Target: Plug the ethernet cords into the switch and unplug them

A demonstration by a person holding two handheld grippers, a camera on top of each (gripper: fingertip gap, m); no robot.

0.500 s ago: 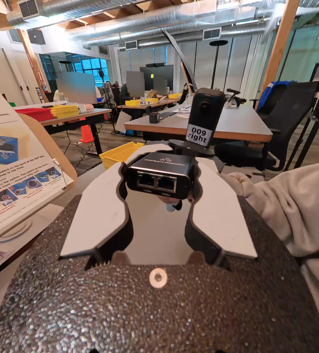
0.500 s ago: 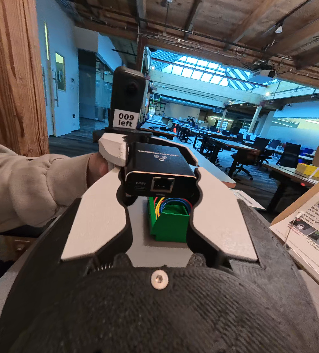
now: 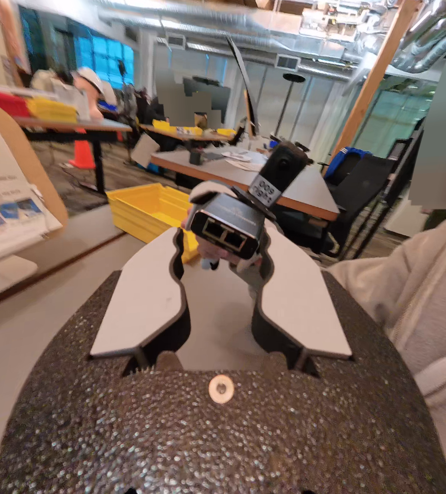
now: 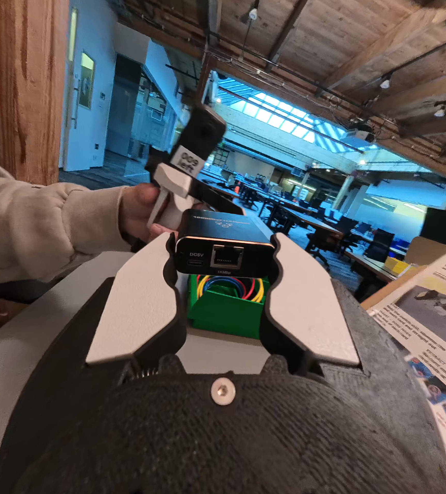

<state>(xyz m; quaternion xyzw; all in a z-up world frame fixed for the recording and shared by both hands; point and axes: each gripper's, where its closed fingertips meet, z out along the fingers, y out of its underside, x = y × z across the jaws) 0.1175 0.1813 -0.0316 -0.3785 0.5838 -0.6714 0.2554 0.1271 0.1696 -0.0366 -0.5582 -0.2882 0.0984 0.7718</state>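
My right hand-held gripper [image 4: 223, 256] is clamped on the switch [image 4: 224, 247]; my left hand-held gripper [image 3: 223, 250] stands apart, empty. I should reach for the cords [image 4: 232, 287] in the green bin [image 4: 225, 314] at 6 o'clock under the switch.

A large open workspace is shown. Silver ventilation ducts [image 3: 243, 29] are hung beneath the ceiling, and a wooden post [image 3: 371, 80] is seen at the right. Grey-topped tables [image 3: 243, 171] are set across a wood-look floor [image 3: 64, 165]. Exposed timber ceiling beams [image 4: 350, 53] and a bright skylight [image 4: 283, 115] are seen opposite.
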